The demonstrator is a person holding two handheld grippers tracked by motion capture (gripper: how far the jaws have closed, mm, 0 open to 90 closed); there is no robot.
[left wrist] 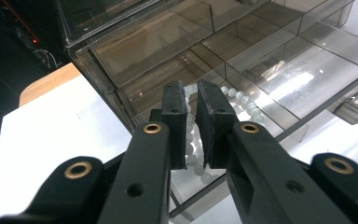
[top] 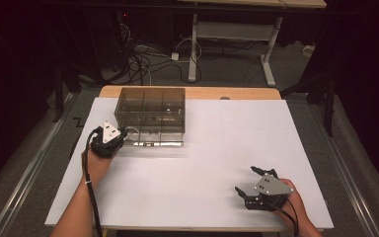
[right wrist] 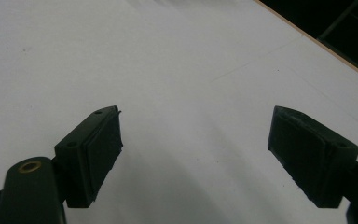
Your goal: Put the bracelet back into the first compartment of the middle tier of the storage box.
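Note:
A smoky clear plastic drawer box (top: 150,103) stands at the back left of the white table, its bottom drawer (top: 153,142) pulled out toward me. A string of white beads (left wrist: 242,100) lies in the drawer's front compartment (left wrist: 279,88). My left gripper (top: 123,134) reaches into that drawer. Its jaws (left wrist: 191,91) stand a narrow gap apart, with part of the bead string in the gap and below the pads. I cannot see the pads pressing on the beads. My right gripper (top: 246,179) rests at the front right, wide open (right wrist: 196,126) over bare table with nothing between its jaws.
The white sheet (top: 217,148) covers most of the wooden table (top: 192,92). The box's upper part has several divided compartments (left wrist: 168,37). Beyond the far edge are cables (top: 138,61) on the floor and a desk frame (top: 227,34).

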